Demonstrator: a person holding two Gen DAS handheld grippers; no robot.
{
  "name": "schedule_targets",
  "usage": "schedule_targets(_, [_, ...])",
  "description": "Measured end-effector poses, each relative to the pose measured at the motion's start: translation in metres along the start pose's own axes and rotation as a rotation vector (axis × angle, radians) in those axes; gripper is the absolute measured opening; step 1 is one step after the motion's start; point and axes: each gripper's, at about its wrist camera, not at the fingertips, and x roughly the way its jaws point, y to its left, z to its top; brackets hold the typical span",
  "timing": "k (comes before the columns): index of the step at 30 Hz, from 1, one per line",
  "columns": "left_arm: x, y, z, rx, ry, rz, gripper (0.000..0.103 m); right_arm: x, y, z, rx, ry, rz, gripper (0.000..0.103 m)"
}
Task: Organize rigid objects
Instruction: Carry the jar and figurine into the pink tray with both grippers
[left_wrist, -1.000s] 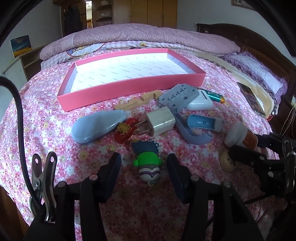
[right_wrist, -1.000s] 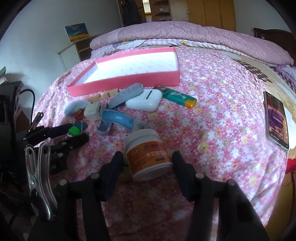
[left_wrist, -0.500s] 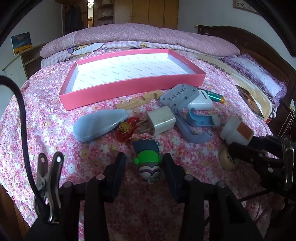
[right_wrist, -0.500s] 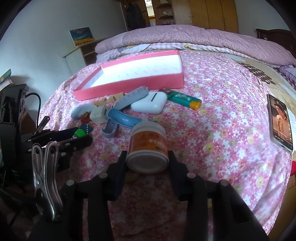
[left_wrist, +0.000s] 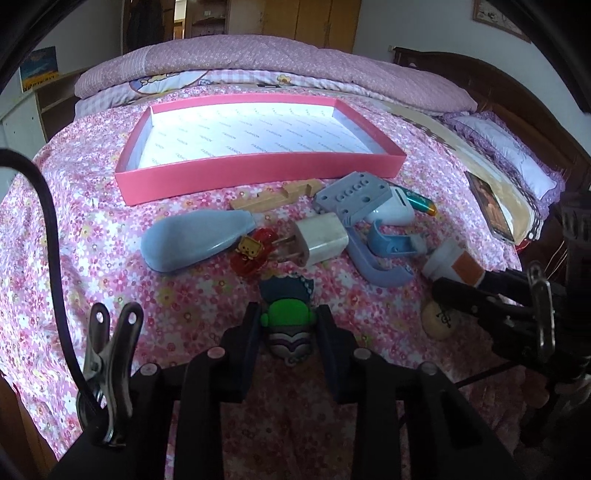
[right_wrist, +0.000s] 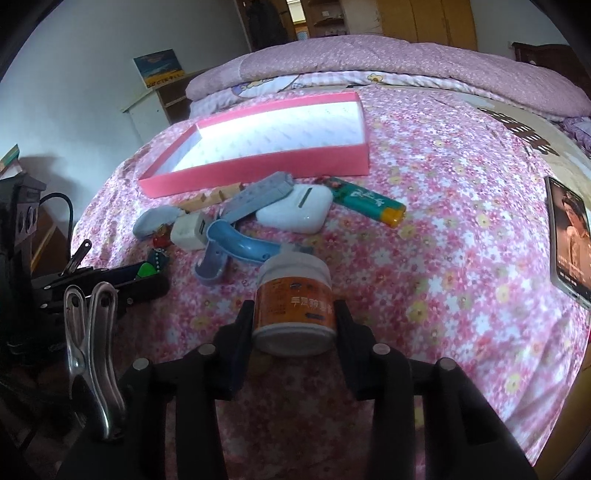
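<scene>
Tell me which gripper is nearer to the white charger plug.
Left. The left gripper, closing around the green figure, sits just in front of the charger plug; the right gripper, clamped on the orange jar, is farther off.

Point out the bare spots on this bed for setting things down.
The shallow pink box has an entirely bare white floor. The flowered sheet right of the green lighter, up to the phone, is open. The cluster around the white charger plug is crowded.
</scene>
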Motion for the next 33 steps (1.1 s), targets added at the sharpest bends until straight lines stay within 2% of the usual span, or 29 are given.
schedule_targets(12, [-0.007,0.004,-0.004,-0.023,-0.050,-0.026,0.031,-0.009,0.005,-0.006,-0.013,-0.062,-0.043,0.042])
schedule_targets(17, [-0.020,0.009,0.002,-0.041,-0.101,0.001,0.031,-0.010,0.008,0.003,-0.002,-0.061,0.001,0.042])
schedule_targets(25, [-0.032,0.017,0.034,-0.046,-0.170,0.042,0.031,-0.009,0.013,0.030,-0.002,-0.069,0.030,0.042])
schedule_targets(33, [-0.008,0.040,0.077,-0.103,-0.179,0.086,0.031,0.003,0.015,0.077,0.010,-0.087,0.008,0.042])
